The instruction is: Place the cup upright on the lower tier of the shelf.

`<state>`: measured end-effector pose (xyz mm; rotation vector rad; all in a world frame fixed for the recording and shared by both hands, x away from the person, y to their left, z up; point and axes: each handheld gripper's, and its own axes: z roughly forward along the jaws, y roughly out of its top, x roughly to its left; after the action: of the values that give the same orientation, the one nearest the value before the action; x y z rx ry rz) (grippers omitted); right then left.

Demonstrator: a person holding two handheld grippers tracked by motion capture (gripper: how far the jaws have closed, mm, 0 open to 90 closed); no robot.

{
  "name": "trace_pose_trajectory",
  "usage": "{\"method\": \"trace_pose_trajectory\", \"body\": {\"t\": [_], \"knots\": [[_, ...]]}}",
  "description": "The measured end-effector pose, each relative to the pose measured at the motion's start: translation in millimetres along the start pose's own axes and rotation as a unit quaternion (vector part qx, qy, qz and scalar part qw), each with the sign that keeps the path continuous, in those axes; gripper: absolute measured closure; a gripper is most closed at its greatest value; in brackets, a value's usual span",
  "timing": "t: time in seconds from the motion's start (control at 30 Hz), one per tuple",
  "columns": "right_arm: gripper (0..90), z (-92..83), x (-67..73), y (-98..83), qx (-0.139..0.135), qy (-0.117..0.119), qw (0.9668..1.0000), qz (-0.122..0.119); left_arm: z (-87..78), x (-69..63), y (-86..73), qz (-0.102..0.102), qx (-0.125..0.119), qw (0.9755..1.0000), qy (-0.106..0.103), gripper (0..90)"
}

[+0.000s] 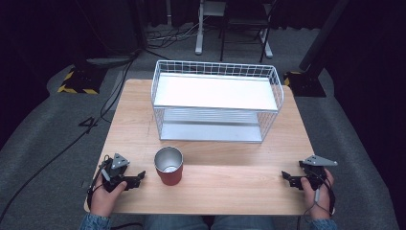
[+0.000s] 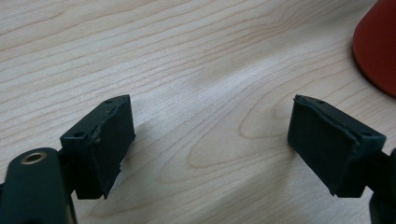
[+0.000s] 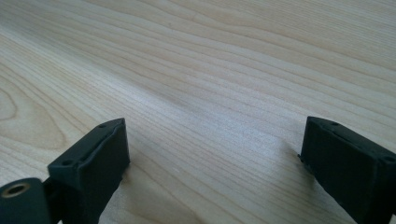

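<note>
The red cup (image 1: 169, 166) stands upright before the wire rack (image 1: 216, 101), just beside my left gripper (image 1: 136, 178). Both grippers gape empty. Rigid, likely slippery metal; I'd clamp mid-wall.

A white wire rack (image 1: 216, 99) sits at the far half of the wooden bench (image 1: 143, 120), its two shelves bare, one above the other. Beyond the bench, grey carpet, black cables (image 1: 110, 91) snaking across the floor on the left, a yellow-and-black striped base (image 1: 76, 82), and white stand legs (image 1: 200, 33) farther back.
</note>
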<state>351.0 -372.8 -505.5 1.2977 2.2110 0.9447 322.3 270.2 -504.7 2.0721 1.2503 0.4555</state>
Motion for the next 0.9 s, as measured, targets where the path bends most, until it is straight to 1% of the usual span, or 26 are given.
{"method": "trace_pose_trajectory", "body": {"t": [0.07,0.17,0.2,0.23,0.27,0.3,0.33,0.37,0.4,0.43,0.47,0.5,0.53,0.6,0.63,0.67,0.7,0.77,0.83,0.87,0.9], "knots": [[8.1,0.0,0.0,0.0,0.0,0.0,1.0,0.0,-0.7,-0.4,0.2,-0.007,-0.003,1.0,-0.002,15.4],[8.1,0.0,0.0,0.0,0.0,0.0,1.0,0.0,-2.7,-0.2,0.7,-0.006,-0.009,0.9999,-0.006,15.4],[8.1,0.0,0.1,0.0,0.0,0.0,1.0,0.0,-5.7,0.0,1.3,-0.008,-0.021,0.9997,-0.01,15.3],[8.1,0.0,0.1,0.0,0.0,0.0,1.0,0.0,-7.4,0.5,1.7,-0.007,-0.03,0.9995,-0.011,15.3],[8.1,0.0,0.1,0.0,0.0,0.0,1.0,0.0,-9.5,0.5,2.0,-0.011,-0.037,0.9991,-0.016,15.3],[8.1,0.0,0.1,0.0,0.0,0.0,1.0,0.0,-9.5,0.5,2.0,-0.011,-0.037,0.9991,-0.016,15.3],[8.1,0.0,0.1,0.0,0.0,0.0,1.0,0.0,-13.6,0.3,2.6,-0.012,-0.058,0.998,-0.024,15.3],[8.1,0.0,0.1,0.0,0.0,0.0,1.0,0.0,-13.6,0.3,2.6,-0.012,-0.058,0.998,-0.024,15.3],[8.1,0.0,0.1,0.0,0.0,0.0,1.0,0.0,-17.5,-0.6,3.2,-0.011,-0.08,0.9962,-0.035,15.2],[8.1,0.0,0.1,0.0,0.0,0.0,1.0,0.0,-17.5,-0.6,3.2,-0.011,-0.08,0.9962,-0.035,15.2],[8.1,0.0,0.1,0.0,0.0,0.0,1.0,0.0,-21.1,-1.3,3.6,-0.013,-0.109,0.9925,-0.055,15.2],[8.1,0.0,0.1,0.0,0.0,0.0,1.0,0.0,-21.1,-1.3,3.6,-0.013,-0.109,0.9925,-0.055,15.2],[8.1,0.0,0.1,0.0,0.0,0.0,1.0,0.0,-23.9,-2.1,4.1,-0.015,-0.131,0.9889,-0.069,15.2],[8.1,0.0,0.1,0.0,0.0,0.0,1.0,0.0,-26.4,-3.6,4.3,-0.014,-0.146,0.9867,-0.07,15.2],[8.1,0.0,0.1,0.0,0.0,0.0,1.0,0.0,-26.4,-3.6,4.3,-0.014,-0.146,0.9867,-0.07,15.2],[8.1,0.0,0.1,0.0,0.0,-0.001,1.0,0.0,-28.5,-5.0,4.1,-0.009,-0.16,0.9847,-0.069,15.1],[8.1,0.0,0.1,0.0,0.0,-0.001,1.0,0.0,-28.5,-5.0,4.1,-0.009,-0.16,0.9847,-0.069,15.1],[8.1,0.0,0.1,0.0,0.0,-0.001,1.0,0.0,-30.2,-7.9,2.5,-0.005,-0.176,0.9821,-0.067,15.1],[8.1,0.0,0.2,0.0,0.0,-0.001,1.0,0.0,-31.1,-13.6,-1.5,0.007,-0.192,0.9798,-0.055,15.0],[8.1,0.0,0.3,0.0,0.0,-0.001,1.0,0.0,-31.1,-15.8,-3.2,0.007,-0.198,0.9785,-0.058,15.1],[8.1,0.0,0.3,0.0,0.0,-0.001,1.0,0.0,-31.1,-15.8,-3.2,0.007,-0.198,0.9785,-0.058,15.1]]}}
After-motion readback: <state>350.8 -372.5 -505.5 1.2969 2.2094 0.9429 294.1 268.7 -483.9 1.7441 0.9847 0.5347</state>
